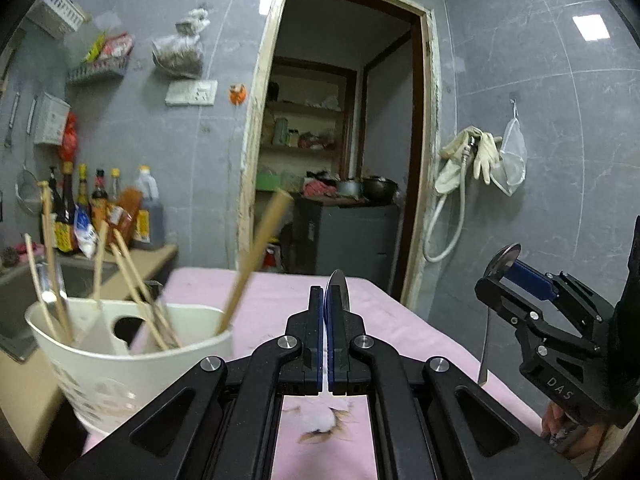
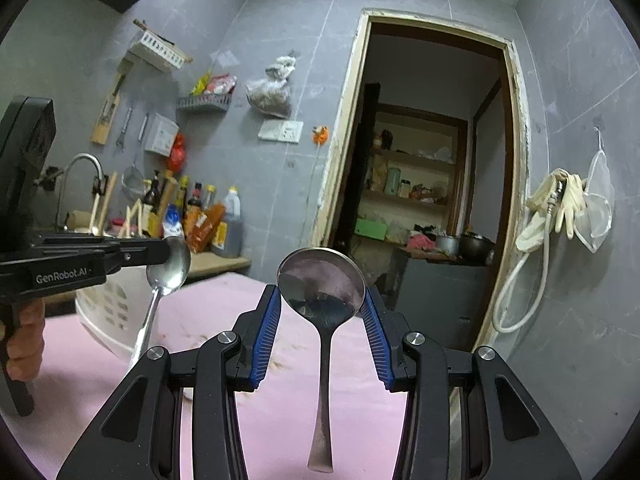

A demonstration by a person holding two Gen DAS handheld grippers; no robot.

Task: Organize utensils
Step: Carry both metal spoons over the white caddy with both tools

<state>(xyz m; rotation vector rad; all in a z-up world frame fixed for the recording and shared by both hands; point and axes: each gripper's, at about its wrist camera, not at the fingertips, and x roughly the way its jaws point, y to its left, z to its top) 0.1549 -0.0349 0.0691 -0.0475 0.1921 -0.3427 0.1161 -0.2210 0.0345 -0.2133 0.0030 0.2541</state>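
Left tongs [image 1: 325,312] clamped edge-on upon a small shiny steel spoon [image 2: 170,266], handle hanging down toward the pink-clothed worktop [image 1: 280,292]. To their left on that worktop, a white plastic utensil tub [image 1: 120,360] with long wooden chopsticks [image 1: 256,260] standing inside. To the right, right tongs [image 2: 323,304] gripping a large round steel ladle spoon [image 2: 322,276] by its bowl, handle hanging. Behind, a dark doorway [image 1: 340,140]; condiment bottles [image 1: 100,208] far left.

Two steel spoons [image 2: 322,280], seemingly bowls-up
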